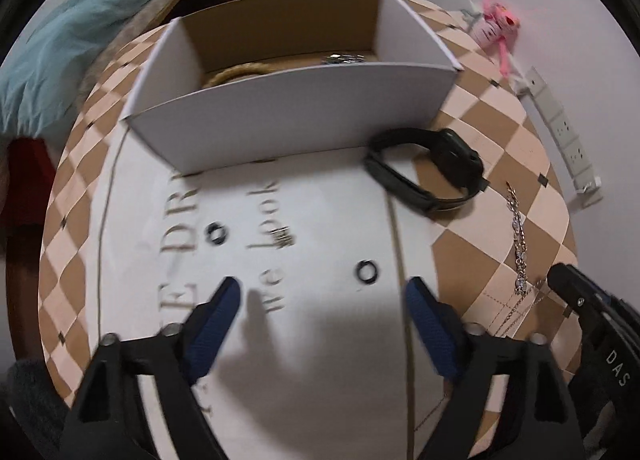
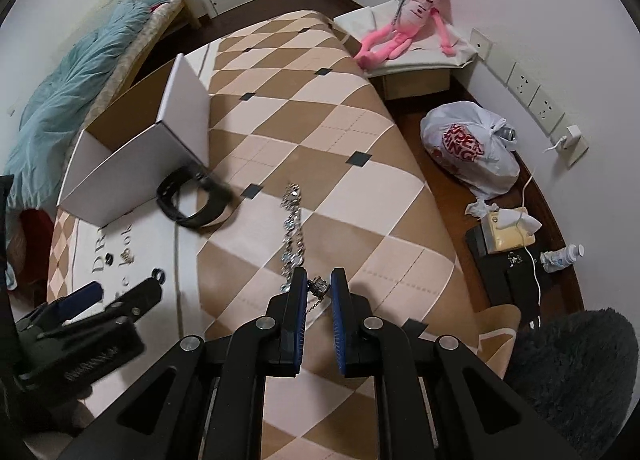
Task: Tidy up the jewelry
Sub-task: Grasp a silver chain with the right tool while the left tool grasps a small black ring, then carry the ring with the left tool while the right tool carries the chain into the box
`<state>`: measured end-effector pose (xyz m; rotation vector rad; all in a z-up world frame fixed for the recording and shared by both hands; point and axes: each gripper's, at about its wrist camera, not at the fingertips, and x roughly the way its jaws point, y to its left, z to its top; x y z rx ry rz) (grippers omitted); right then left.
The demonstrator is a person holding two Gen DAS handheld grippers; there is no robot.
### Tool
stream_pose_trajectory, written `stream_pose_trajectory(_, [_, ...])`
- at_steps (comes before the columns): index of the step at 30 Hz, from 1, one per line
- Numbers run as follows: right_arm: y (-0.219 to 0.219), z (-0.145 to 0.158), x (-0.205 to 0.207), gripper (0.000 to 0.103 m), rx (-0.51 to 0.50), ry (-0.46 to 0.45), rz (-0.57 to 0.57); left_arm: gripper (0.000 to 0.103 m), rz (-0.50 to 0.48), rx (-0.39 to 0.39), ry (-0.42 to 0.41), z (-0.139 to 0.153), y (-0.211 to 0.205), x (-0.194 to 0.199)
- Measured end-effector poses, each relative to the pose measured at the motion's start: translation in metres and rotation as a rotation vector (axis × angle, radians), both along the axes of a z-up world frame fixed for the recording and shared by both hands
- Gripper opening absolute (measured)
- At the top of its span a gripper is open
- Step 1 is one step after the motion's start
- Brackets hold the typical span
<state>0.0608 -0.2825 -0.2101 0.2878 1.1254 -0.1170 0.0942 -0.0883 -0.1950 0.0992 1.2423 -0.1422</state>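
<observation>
A white cardboard box (image 1: 288,108) stands on the checkered mat, with a woven ring (image 1: 236,74) and a silver piece (image 1: 344,58) inside. In front of it lie a black watch (image 1: 432,170), two black rings (image 1: 215,233) (image 1: 367,271) and a small silver piece (image 1: 285,238). My left gripper (image 1: 324,296) is open and empty above the white printed sheet. A silver chain (image 2: 294,228) lies on the mat. My right gripper (image 2: 319,284) is narrowly open around the chain's near end with its clasp (image 2: 319,285); the jaws do not touch it.
A pink plush toy (image 2: 404,20) sits on a low stand by the wall. A white plastic bag (image 2: 468,148), tissues, a bottle and cables lie on the floor to the right. A bed with a teal blanket (image 2: 72,100) is on the left.
</observation>
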Motion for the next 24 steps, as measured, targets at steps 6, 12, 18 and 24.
stream_pose_trajectory(6, [-0.001,-0.002,0.003,0.012,-0.009,0.003,-0.002,0.041,-0.046,0.014,-0.026,-0.005,-0.013,0.002])
stream_pose_trajectory(12, [-0.004,-0.004,0.004,0.013,-0.005,0.006,-0.006,0.010,-0.078,0.002,-0.040,-0.004,-0.021,0.004])
stream_pose_trajectory(18, [0.001,0.012,0.001,0.013,0.029,-0.016,0.031,0.010,-0.079,-0.021,-0.035,0.000,-0.016,0.000])
stream_pose_trajectory(24, [0.015,0.054,0.002,0.012,0.075,-0.066,0.121,0.010,-0.071,-0.066,-0.073,0.031,-0.001,-0.006])
